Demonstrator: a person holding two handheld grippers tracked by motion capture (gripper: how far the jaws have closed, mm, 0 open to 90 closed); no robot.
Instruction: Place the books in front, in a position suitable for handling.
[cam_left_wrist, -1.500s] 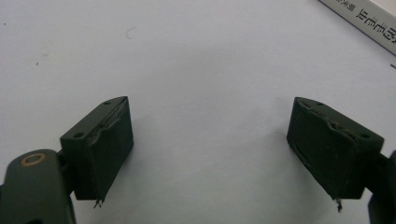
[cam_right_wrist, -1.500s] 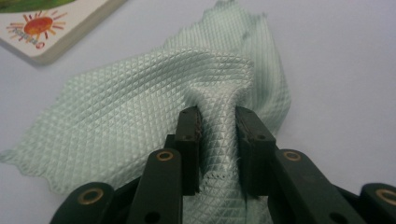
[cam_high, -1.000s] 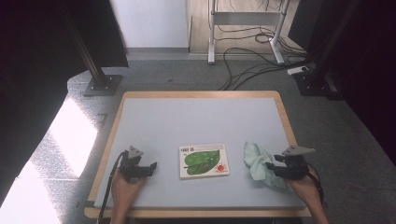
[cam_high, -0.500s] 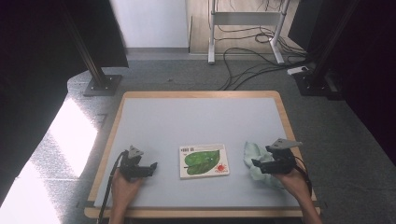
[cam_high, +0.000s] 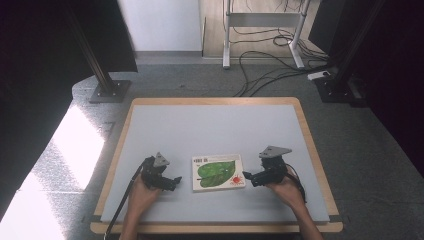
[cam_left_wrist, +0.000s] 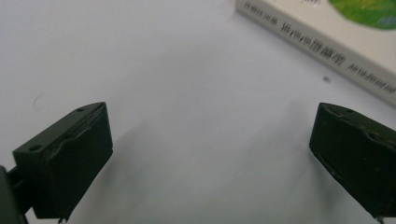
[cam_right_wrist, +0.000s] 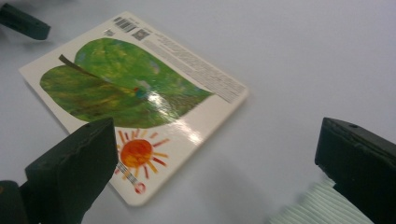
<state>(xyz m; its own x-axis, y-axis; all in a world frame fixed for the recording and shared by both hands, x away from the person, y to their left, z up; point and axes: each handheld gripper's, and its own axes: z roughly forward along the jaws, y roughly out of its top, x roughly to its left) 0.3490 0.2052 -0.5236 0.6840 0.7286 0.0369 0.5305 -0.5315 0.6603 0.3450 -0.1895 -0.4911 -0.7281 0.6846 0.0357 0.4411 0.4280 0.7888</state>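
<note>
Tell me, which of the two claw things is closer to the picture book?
The right gripper: its jaws nearly reach the book. The left gripper sits a gap away.

book (cam_high: 218, 172) flat on table (cam_high: 210, 125), near front edge | left gripper (cam_high: 172, 182) left of it | right gripper (cam_high: 248, 177) just right

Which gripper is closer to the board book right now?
Right. The right gripper sits just off the board book, at its right edge by the sun picture, jaws open. The left gripper is open on the book's left, with a strip of bare table between.
</note>
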